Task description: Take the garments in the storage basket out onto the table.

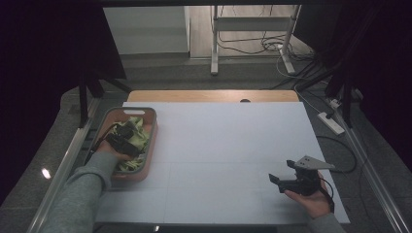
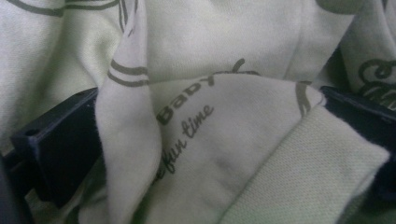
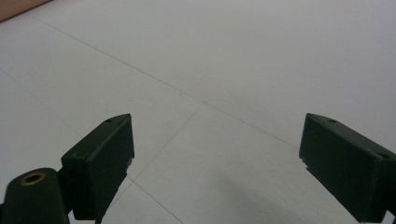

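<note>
So my left gripper (image 1: 127,137) is down inside the pink basket (image 1: 151,141), which sits at the left edge of the bench (image 1: 233,141). The basket is stuffed with pale green baby clothes (image 1: 137,138). From the left gripper view I've got a fold of that cloth (image 2: 224,154) sitting right between the jaws: one black jaw pokes out on the left of the fold, the other on the right, and the fabric bunches in the gap. You can read "Baby" and "fun time" printed in grey on it, plus a ribbed cuff piece low on the right. The jaws are still set fairly wide around the fold, so I honestly can't tell if they're actually pinching it or just surrounding it. More of the same cloth lies behind the fold.

My right gripper (image 1: 282,182) is well away from the basket, over at the near right part of the bench, resting in my right hand (image 1: 316,199) with its grey plate on top. In the right gripper view its jaws are spread wide with nothing but bare white bench surface between them, hovering a little above it.
</note>
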